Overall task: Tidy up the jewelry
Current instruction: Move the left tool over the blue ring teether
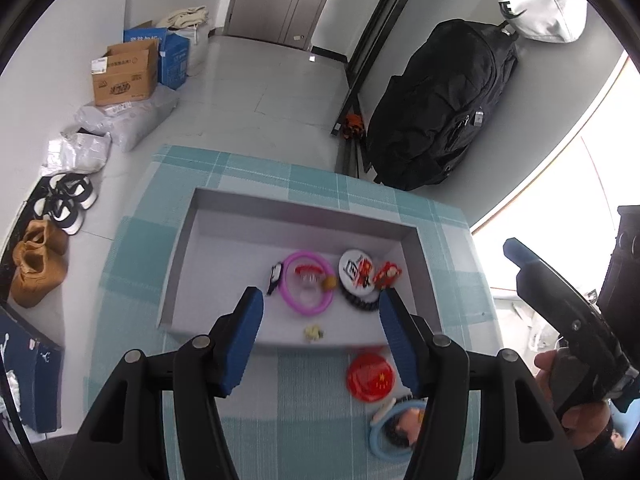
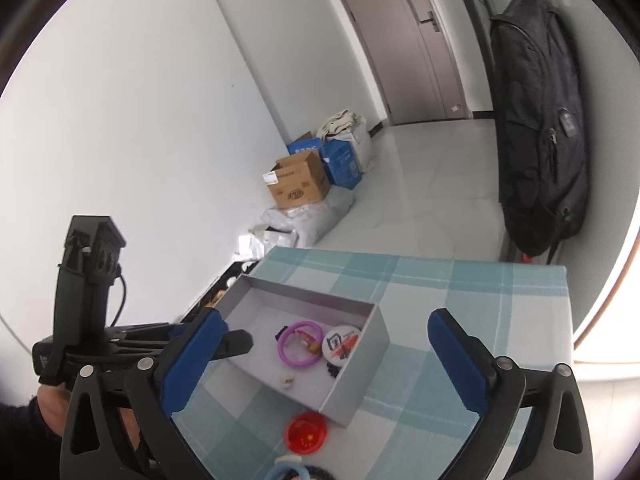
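Both units empty at this moment. My left hand-held gripper (image 1: 320, 320) hung over the near wall of the grey tray (image 1: 420, 264) with its fingers spread and nothing between them. My right hand-held gripper (image 2: 324, 364) was likewise spread wide and empty, raised off toward the right edge of the table (image 2: 460, 292).

Already in the tray: pink ring (image 1: 307, 287) with a small red clip inside it, round white badge (image 1: 357, 270), red figure charm (image 1: 387, 274), a dark beaded piece at the near side, and a small pale item (image 1: 313, 333) close to the near wall.

Not yet sorted, on the cloth between tray and the table's near edge: red disc (image 1: 371, 376) just outside the tray wall, and a light blue ring (image 1: 394, 428) with dark items bunched against it, partly hidden behind my left finger.

My judgement: red disc was next. It lay flat and thin, so I would tilt, pinch across its rim, lift clear over the wall, and release low in the bare far-left part of the tray. Risk: disc sliding on the cloth.
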